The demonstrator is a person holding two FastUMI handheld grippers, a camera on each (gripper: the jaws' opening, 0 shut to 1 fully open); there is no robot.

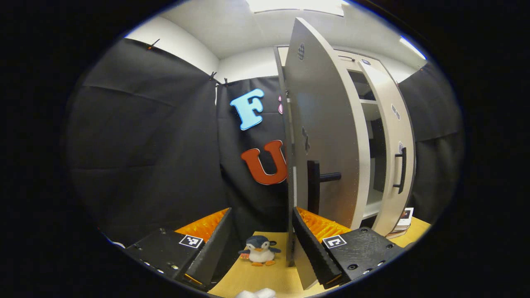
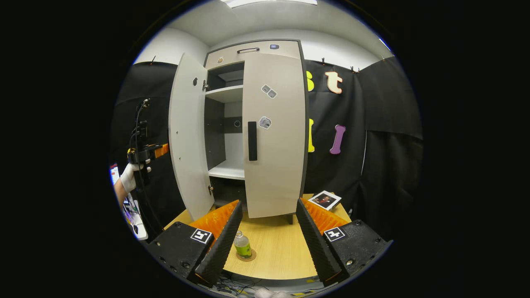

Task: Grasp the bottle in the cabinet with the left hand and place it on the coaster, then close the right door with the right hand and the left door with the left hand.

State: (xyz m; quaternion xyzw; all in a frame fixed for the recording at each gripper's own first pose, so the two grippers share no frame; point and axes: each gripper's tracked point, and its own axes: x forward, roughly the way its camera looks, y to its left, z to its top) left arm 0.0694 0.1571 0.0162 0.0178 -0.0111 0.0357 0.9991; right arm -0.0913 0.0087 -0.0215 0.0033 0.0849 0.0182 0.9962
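The bottle [image 2: 242, 245] is standing upright on the coaster [image 2: 247, 255] at the near edge of the bench [image 2: 277, 244], so that part of the job looks done, and the right door [image 2: 274, 136] is lying flat against the cabinet [image 2: 252, 47], apparently shut. That is leaving the left door [image 2: 186, 132], which is standing wide open, its edge swung out toward the viewer. In the left gripper view that same left door [image 1: 321, 136] is looming right in front of the left gripper [image 1: 261, 244], whose jaws are spread open with nothing between them, the door's dark bar handle [image 1: 314, 186] sitting just above the right-hand finger. Over in the right gripper view the left gripper [image 2: 159, 151] is showing far off to the left of the open door, held up in a gloved hand [image 2: 129, 176]. The right gripper [image 2: 269, 231] is hanging back over the bench, jaws open and empty, bracketing the bottle from a distance. The door is looking like a stiff, flat panel on hinges; it should swing easily and needs no pinch at all, so pushing on its broad outer face near the free edge, or hooking the handle, is probably the sensible hold. A small penguin toy [image 1: 259, 250] is sitting on the bench just left of the door's foot, likely out of the swing path.
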